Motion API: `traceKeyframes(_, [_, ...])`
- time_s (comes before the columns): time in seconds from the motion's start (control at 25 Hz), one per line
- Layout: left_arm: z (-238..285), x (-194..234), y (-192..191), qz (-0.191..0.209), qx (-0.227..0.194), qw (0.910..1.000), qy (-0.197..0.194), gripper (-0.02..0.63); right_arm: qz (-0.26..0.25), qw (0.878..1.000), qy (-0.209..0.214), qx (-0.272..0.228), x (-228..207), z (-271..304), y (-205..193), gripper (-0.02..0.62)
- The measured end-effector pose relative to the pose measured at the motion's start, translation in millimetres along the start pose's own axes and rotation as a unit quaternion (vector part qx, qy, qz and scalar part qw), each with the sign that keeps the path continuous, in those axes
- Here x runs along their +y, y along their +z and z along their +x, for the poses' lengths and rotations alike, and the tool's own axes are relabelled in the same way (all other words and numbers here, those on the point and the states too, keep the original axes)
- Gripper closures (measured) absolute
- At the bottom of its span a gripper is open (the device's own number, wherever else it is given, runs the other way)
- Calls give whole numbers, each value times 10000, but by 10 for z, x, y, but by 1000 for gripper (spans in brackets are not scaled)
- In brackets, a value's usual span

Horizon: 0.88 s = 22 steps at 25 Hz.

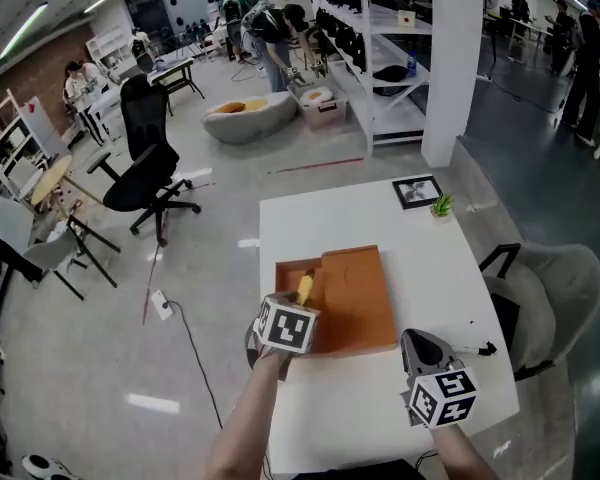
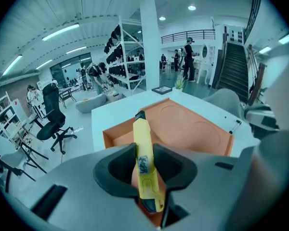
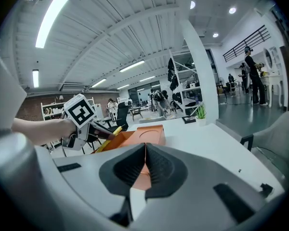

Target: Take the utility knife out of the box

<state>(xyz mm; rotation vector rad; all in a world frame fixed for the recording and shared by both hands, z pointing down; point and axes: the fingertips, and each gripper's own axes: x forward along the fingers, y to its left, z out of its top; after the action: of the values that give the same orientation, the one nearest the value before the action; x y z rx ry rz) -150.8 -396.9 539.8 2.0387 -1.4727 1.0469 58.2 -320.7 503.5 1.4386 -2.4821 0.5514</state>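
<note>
The yellow utility knife [image 2: 144, 162] sits clamped between the pads of my left gripper [image 2: 144, 152], its black tip pointing away over the orange box [image 2: 192, 129]. In the head view the knife [image 1: 304, 288] hangs above the left part of the open orange box [image 1: 355, 303], with my left gripper [image 1: 298, 308] shut on it. My right gripper [image 1: 416, 344] rests over the white table to the right of the box, near the front edge. Its jaws [image 3: 145, 160] are pressed together with nothing between them. From the right gripper view, the knife [image 3: 107, 139] slants beside the box [image 3: 147, 134].
The white table [image 1: 310, 223] carries a small potted plant [image 1: 441, 206] and a framed picture [image 1: 417, 191] at its far right corner. A small black object [image 1: 482, 349] lies near the right edge. A grey chair [image 1: 555, 298] stands right of the table.
</note>
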Motion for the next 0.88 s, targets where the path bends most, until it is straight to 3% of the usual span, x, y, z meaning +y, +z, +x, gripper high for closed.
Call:
traceKeyframes(0.56, [-666, 96, -5, -719, -923, 9931, 44, 492, -180, 9995, 222, -146, 218, -11, 138, 594])
traceKeyframes(0.88, [-939, 112, -125, -919, -1337, 9867, 96, 492, -304, 9987, 324, -252, 326, -13, 230, 594])
